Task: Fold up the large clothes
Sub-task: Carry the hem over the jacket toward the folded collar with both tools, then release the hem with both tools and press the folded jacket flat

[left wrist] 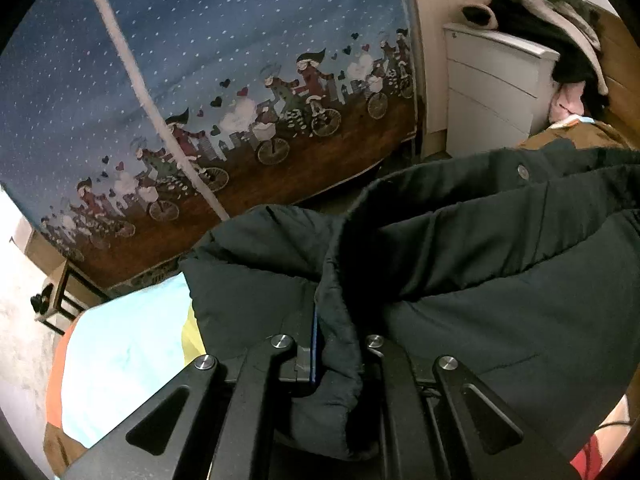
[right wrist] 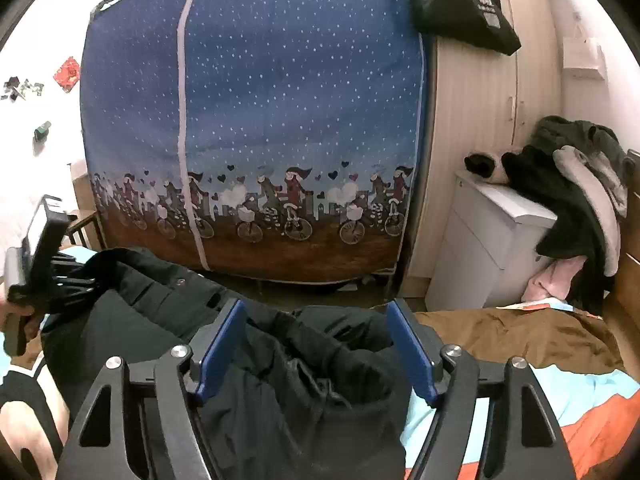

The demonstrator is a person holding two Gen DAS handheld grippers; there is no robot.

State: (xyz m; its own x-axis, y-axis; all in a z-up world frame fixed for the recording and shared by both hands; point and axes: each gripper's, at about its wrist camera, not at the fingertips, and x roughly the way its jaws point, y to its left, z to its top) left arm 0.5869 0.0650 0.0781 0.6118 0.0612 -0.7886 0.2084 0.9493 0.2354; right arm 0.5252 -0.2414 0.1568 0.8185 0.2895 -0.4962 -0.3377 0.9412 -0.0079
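Observation:
A large black padded jacket lies bunched on the bed. My left gripper is shut on a thick fold of the jacket's edge, which fills the gap between its fingers. In the right wrist view the jacket lies under and between the blue pads of my right gripper, which is wide open and holds nothing. The left gripper also shows there at the far left, at the jacket's other end.
The bed has a light blue, orange and yellow sheet and a brown blanket. A blue fabric wardrobe with a bicycle print stands ahead. A white drawer unit at right carries a pile of dark clothes.

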